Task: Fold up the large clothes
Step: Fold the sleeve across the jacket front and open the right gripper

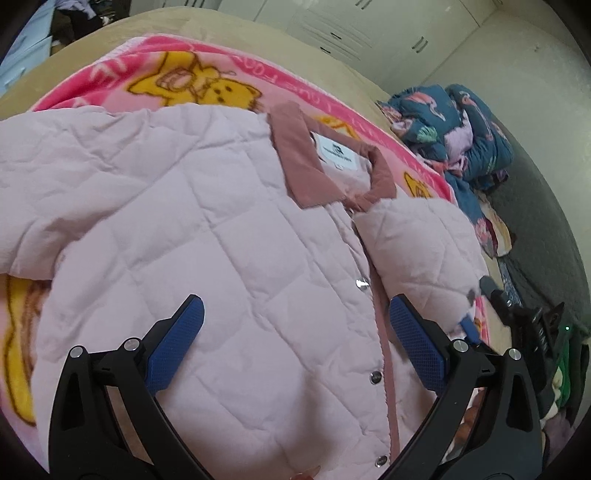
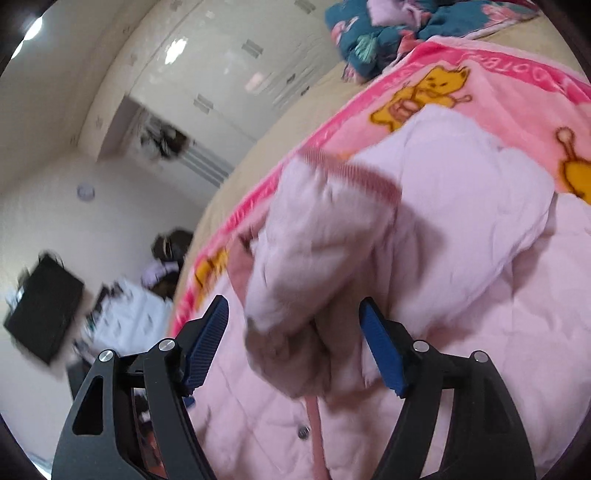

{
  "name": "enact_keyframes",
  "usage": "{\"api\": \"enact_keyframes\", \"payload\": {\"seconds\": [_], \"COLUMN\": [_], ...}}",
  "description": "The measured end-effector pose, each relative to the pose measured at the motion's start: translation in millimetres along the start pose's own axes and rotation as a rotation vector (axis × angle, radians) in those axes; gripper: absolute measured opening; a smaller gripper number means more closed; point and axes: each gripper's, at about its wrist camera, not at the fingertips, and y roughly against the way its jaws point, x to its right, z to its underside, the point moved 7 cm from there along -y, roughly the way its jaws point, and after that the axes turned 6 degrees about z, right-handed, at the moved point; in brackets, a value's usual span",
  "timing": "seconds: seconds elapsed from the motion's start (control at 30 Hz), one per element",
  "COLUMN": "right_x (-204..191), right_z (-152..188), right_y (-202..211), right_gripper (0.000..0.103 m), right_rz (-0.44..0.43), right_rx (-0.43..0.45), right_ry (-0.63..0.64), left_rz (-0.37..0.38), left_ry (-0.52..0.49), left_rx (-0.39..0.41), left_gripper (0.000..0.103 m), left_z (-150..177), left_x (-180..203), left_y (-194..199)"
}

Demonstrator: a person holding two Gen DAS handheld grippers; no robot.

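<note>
Above, left wrist view: the left gripper [image 1: 295, 332] hovers with fingers wide apart, holding nothing, over a pale pink quilted jacket [image 1: 177, 221] lying front up on a pink blanket [image 1: 258, 81] on the bed [image 1: 229, 33]. Its collar [image 1: 306, 162] points away; snaps [image 1: 375, 376] run along the placket. A blue heap [image 1: 458, 129] lies beyond. Right wrist view: the right gripper [image 2: 295, 343], fingers spread and empty, flanks a blurred, raised sleeve [image 2: 317, 258] with ribbed cuff [image 2: 351, 173].
</note>
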Motion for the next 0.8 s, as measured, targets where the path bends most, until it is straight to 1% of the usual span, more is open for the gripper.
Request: {"api": "enact_keyframes", "payload": {"seconds": [0.03,0.07,0.1,0.17,0.2,0.23,0.33,0.4,0.43,0.5,0.63,0.73,0.77,0.8], "right_x": [-4.4,-10.0,-19.6,-35.8,-49.7,-57.9,-86.7,-98.2,-100.8,-109.5,-118.1,-119.8,-120.2,-120.6], "right_z": [-2.8,-4.3,-5.2,-6.0,-1.0,2.6,26.4,45.5,53.8,75.3,111.4,130.7,134.4,137.7], "right_y": [-2.3,-4.1,-4.2,-0.3,0.3,-0.2,-4.6,-11.3,-14.9,-24.6,-38.2,-43.0,-43.0,-40.7], "right_gripper": [0.044,0.033,0.029,0.027,0.026,0.026,0.023,0.023,0.023,0.023,0.024,0.029,0.033,0.040], "right_rz": [0.009,0.011,0.008,0.000,0.003,0.002,-0.006,0.003,0.011,0.008,0.026,0.035,0.027,0.015], "right_rx": [0.002,0.004,0.013,0.024,0.028,0.027,0.006,-0.027,-0.039,-0.091,-0.174,-0.233,-0.247,-0.258], "right_ry": [0.014,0.039,0.077,0.163,0.235,0.276,0.429,0.511,0.540,0.604,0.708,0.764,0.774,0.777], "left_rz": [0.001,0.005,0.016,0.046,0.063,0.077,0.086,0.085,0.092,0.118,0.156,0.174,0.182,0.189], "left_ry": [0.011,0.023,0.040,0.069,0.081,0.092,0.115,0.146,0.159,0.183,0.184,0.183,0.191,0.196], "left_rx": [0.005,0.008,0.012,0.020,0.029,0.044,0.084,0.087,0.087,0.091,0.104,0.064,0.044,0.028], "left_gripper": [0.094,0.094,0.094,0.094,0.094,0.094,0.094,0.094,0.094,0.094,0.094,0.094,0.094,0.094], "left_z": [-1.9,-4.0,-6.2,-10.1,-12.6,-16.0,-23.7,-24.7,-25.0,-26.3,-29.2,-23.6,-20.0,-17.3], "left_x": [-3.6,-6.0,-9.1,-12.4,-13.5,-15.1,-21.5,-27.5,-29.1,-30.7,-28.2,-26.4,-26.3,-26.2], "left_y": [1.7,3.2,5.7,11.5,15.0,20.0,30.1,31.3,32.0,34.8,39.9,28.9,22.9,18.5]}}
